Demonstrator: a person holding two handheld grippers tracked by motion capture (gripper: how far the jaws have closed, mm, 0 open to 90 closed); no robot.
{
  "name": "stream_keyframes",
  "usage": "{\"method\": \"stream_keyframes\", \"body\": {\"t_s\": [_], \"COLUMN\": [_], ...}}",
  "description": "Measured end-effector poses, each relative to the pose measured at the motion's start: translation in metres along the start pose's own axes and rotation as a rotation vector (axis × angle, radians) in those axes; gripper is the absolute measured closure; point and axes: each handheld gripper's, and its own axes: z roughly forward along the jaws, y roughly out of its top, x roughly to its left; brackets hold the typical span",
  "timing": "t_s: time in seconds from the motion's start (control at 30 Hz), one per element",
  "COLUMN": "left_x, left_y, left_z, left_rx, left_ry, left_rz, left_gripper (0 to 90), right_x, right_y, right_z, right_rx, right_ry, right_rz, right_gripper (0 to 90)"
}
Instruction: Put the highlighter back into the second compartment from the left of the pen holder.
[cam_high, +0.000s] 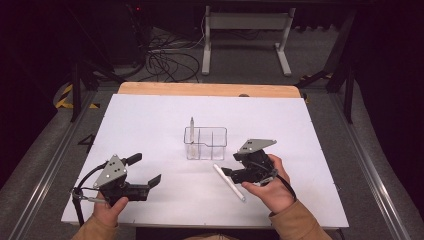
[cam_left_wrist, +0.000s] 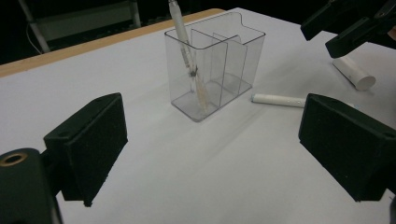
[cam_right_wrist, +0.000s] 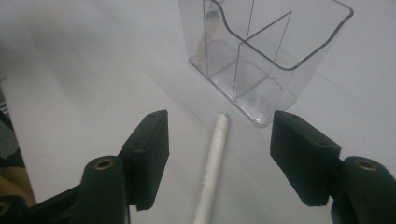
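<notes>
One pen (cam_high: 191, 127) already stands in leftmost compartment of clear organizer (cam_high: 205, 143). Left gripper (cam_high: 150, 180) idle, jaws apart, empty. Second white pen (cam_high: 229, 182) lies on table (cam_high: 150, 115), between parted jaws of right gripper (cam_right_wrist: 219, 154); likely next to load.

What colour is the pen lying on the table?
White, with a bluish tip; the pen shows best in the right gripper view.

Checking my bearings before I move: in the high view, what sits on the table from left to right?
left gripper → clear divided organizer with a pen standing in its left compartment → white pen lying flat → right gripper, open.
</notes>
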Motion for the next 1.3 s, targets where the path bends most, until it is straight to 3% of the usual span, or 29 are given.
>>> {"method": "stream_keyframes", "body": {"t_s": [0.33,0.47,1.3], "left_x": [0.000,-0.001,-0.002], "left_y": [-0.001,-0.001,-0.001], "left_z": [0.000,0.001,0.003], "left_rx": [0.004,0.010,0.029], "left_ry": [0.004,0.002,0.010], "left_rz": [0.001,0.000,0.015], "left_gripper": [8.6,8.6,8.6], "right_x": [0.004,0.007,0.016], "right_y": [-0.001,-0.003,-0.011], "right_z": [0.013,0.017,0.047], "right_rx": [0.057,0.082,0.221], "right_ry": [-0.033,-0.039,-0.116], "right_rz": [-0.013,0.017,0.044], "right_gripper": [44.0,48.7,65.3]}}
